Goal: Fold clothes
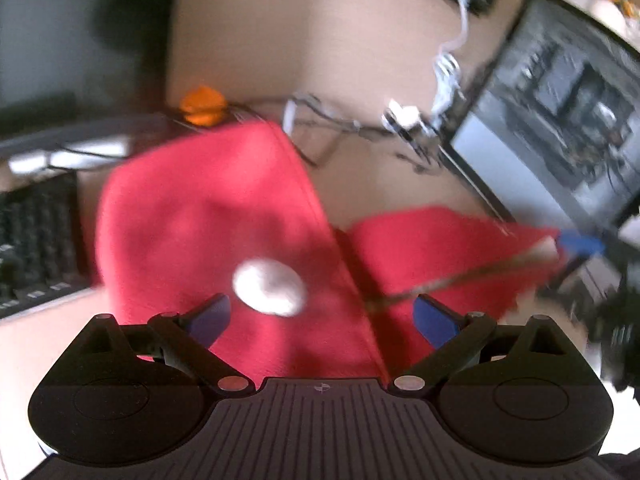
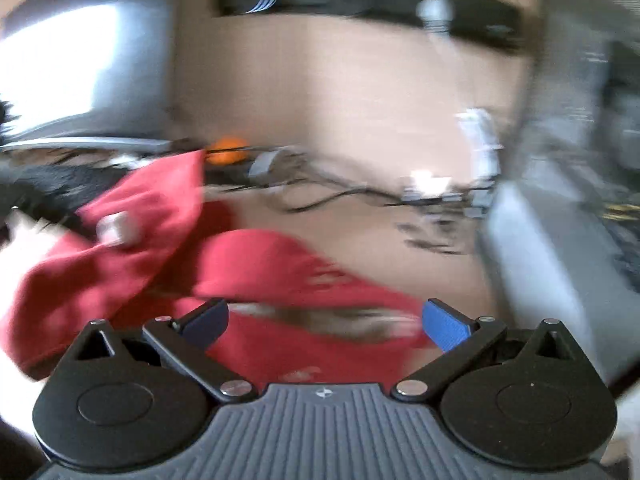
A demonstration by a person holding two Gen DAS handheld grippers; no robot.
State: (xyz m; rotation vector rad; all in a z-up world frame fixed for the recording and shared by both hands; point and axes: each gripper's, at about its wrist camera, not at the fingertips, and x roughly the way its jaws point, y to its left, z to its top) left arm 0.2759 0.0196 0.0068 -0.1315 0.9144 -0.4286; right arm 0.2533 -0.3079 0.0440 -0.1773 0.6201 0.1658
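Left claw: my left gripper (image 1: 324, 316) stood wide, its blue pads (image 1: 210, 317) well apart and clamping nothing, with the red garment (image 1: 208, 220) lying under and ahead of it.
Right claw: my right gripper (image 2: 324, 320) was spread wide too, hovering over the red cloth (image 2: 256, 264) with nothing pinched between its blue pads (image 2: 446, 324).
Garment: it lay rumpled on the tan tabletop (image 1: 368, 184); in the left view one large panel lay to the left and a second flap reached to the right, and a white oval patch (image 1: 270, 287) showed on the large panel.
Surroundings: I saw a dark keyboard (image 1: 36, 236) at the left edge, a monitor (image 1: 560, 120) to the right, a tangle of cables (image 1: 340, 128) behind the garment, and a small orange object (image 1: 202, 106) near the far edge.
Clarity: both views were smeared with blur, the right one worse, so I could not tell what kind of garment it was.
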